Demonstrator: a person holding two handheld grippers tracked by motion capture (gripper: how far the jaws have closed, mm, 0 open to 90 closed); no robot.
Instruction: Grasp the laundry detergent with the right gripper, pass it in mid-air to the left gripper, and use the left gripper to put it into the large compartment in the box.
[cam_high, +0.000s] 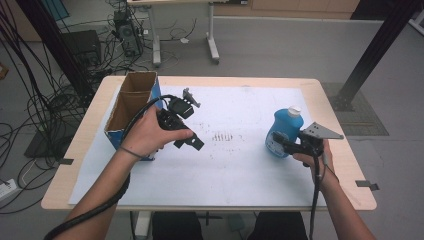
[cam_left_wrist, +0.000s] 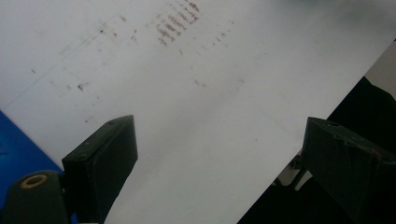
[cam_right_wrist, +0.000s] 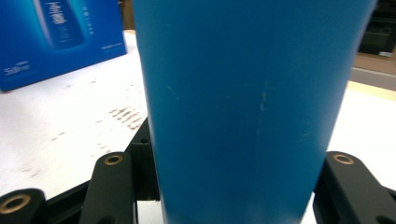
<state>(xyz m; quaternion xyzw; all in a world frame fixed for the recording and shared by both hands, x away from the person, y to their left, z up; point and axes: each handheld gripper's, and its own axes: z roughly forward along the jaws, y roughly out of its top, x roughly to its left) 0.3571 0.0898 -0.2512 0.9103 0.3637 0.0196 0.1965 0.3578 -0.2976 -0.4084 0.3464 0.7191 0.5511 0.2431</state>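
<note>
A blue bottle (cam_high: 283, 131) with a white cap (cam_high: 294, 110) stands upright on the right half of the white sheet (cam_high: 235, 165). My right gripper (cam_high: 278, 141) is shut on the bottle's lower body from the right side. In the right gripper view the blue bottle (cam_right_wrist: 247, 102) rises between the two black jaws of my right gripper (cam_right_wrist: 231, 179). My left gripper (cam_high: 190, 140) hangs above the sheet beside an open blue cardboard box (cam_high: 131, 107). In the left gripper view my left gripper (cam_left_wrist: 219, 128) stands open over the bare white sheet (cam_left_wrist: 205, 93), nothing between its jaws.
The box (cam_right_wrist: 56, 37) stands at the table's left, its top flaps open and its inside dark. Faint brown marks (cam_high: 224, 136) stain the sheet's middle. The wooden table edge (cam_high: 350, 165) runs close to the right hand. Cables and a desk frame (cam_high: 155, 45) lie on the floor behind.
</note>
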